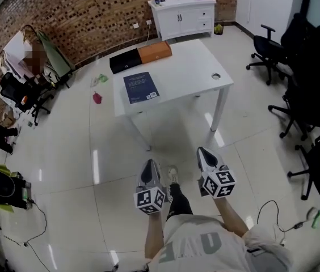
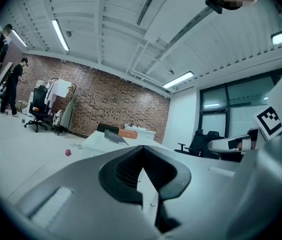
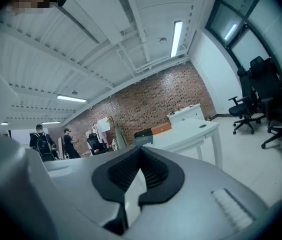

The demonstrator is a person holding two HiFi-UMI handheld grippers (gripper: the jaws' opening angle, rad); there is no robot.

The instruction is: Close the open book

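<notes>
A dark blue book (image 1: 140, 88) with white print lies on the white table (image 1: 194, 67), near its front left edge; I see one flat rectangle. The left gripper view shows the book (image 2: 112, 136) far off as a dark slab on the table, and so does the right gripper view, where the book (image 3: 144, 141) sits just above the jaws. Both grippers hang over the floor well short of the table, pointing towards it. My left gripper (image 1: 150, 166) is shut and empty. My right gripper (image 1: 204, 153) is also shut with nothing in it.
A black box (image 1: 125, 60) and an orange box (image 1: 155, 52) lie at the table's far edge. A white cabinet (image 1: 182, 15) stands against the brick wall. Black office chairs (image 1: 307, 95) crowd the right side. A small red thing (image 1: 97, 98) lies on the floor left of the table.
</notes>
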